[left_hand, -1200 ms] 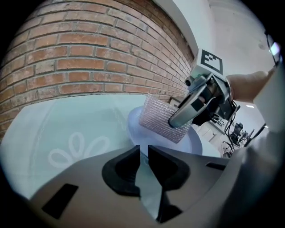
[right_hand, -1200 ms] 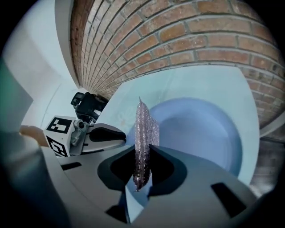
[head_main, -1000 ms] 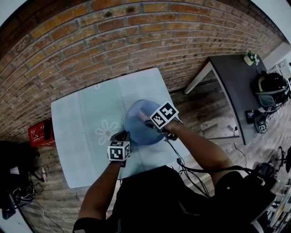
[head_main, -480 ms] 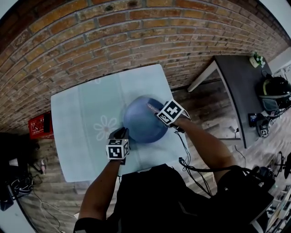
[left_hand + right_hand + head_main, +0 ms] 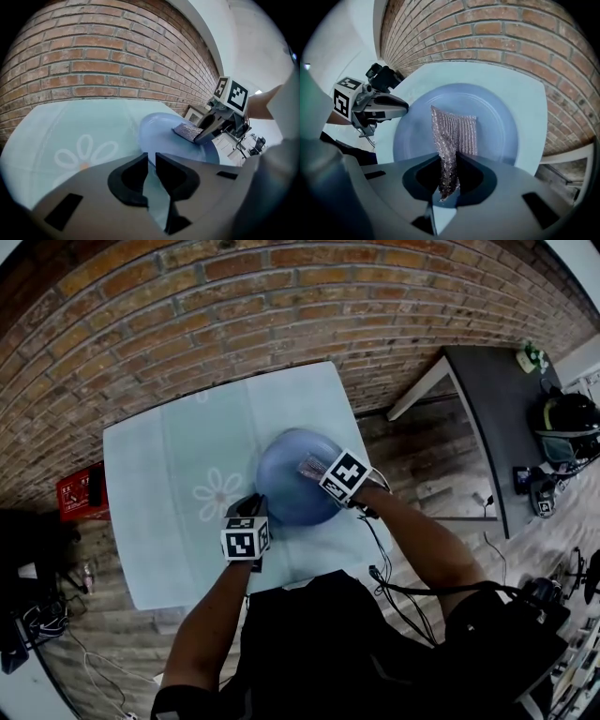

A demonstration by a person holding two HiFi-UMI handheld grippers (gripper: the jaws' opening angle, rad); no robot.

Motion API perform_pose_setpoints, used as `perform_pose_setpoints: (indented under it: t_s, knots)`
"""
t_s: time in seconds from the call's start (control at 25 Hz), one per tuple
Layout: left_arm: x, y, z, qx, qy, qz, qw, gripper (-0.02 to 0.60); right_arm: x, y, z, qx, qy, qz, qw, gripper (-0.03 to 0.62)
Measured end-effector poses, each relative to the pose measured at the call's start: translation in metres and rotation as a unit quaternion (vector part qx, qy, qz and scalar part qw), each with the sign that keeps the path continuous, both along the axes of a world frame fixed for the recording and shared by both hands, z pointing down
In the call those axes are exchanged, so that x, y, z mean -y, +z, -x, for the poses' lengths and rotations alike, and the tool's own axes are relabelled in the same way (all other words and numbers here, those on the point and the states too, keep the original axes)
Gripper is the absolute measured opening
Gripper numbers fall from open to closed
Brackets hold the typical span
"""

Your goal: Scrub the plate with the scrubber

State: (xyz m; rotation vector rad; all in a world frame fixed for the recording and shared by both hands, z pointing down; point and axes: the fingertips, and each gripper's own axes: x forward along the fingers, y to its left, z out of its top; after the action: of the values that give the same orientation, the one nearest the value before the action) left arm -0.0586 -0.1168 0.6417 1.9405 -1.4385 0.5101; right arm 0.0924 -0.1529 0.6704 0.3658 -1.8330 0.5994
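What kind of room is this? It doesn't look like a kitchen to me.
Probably a workshop or lab, not a kitchen: a bare brick wall, a dark desk loaded with gear, loose cables on the wood floor, and the blue plate sits on a cloth-covered table.

The table (image 5: 159,474) (pale green top, printed daisy (image 5: 217,495)) carries a blue plate (image 5: 281,479) right of centre.
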Motion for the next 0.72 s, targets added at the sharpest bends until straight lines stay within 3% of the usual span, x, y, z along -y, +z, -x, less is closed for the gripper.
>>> perform_pose_setpoints:
  t_s: [0.28,0.72]
  knots:
    - [0.0,0.002,0.001,-0.008,0.009,-0.003,0.9999,0.061,-0.019,0.003,0.0,0.012,0.044,0.041,0.998,0.074]
    - [-0.001,0.0,-0.001,-0.005,0.034,-0.014,0.9993,0.063,-0.058,0.005,0.02,0.004,0.051,0.07,0.996,0.074]
